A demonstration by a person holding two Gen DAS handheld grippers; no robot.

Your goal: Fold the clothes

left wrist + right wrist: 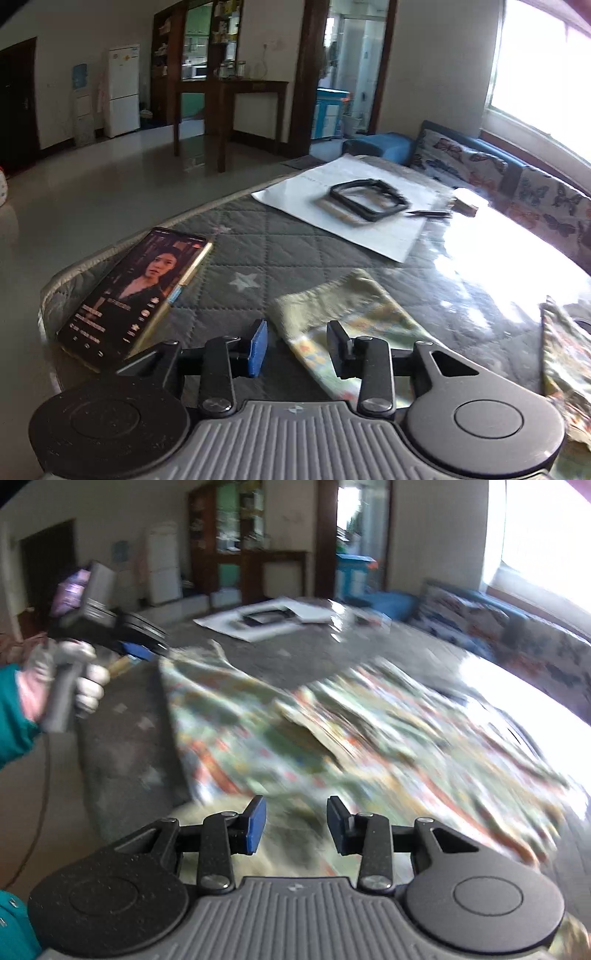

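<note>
Left wrist view: the left gripper (297, 347) sits at the bottom middle with its jaws wide apart and nothing between them. A corner of the patterned cloth (343, 325) lies just past the fingers on the gray quilted table (288, 243). A phone (136, 291) leans at the left, and white paper (354, 206) lies farther back. Right wrist view: the right gripper (296, 825) is also wide apart and holds nothing. The blurry cloth (332, 731) fills the middle, spread on the table.
</note>
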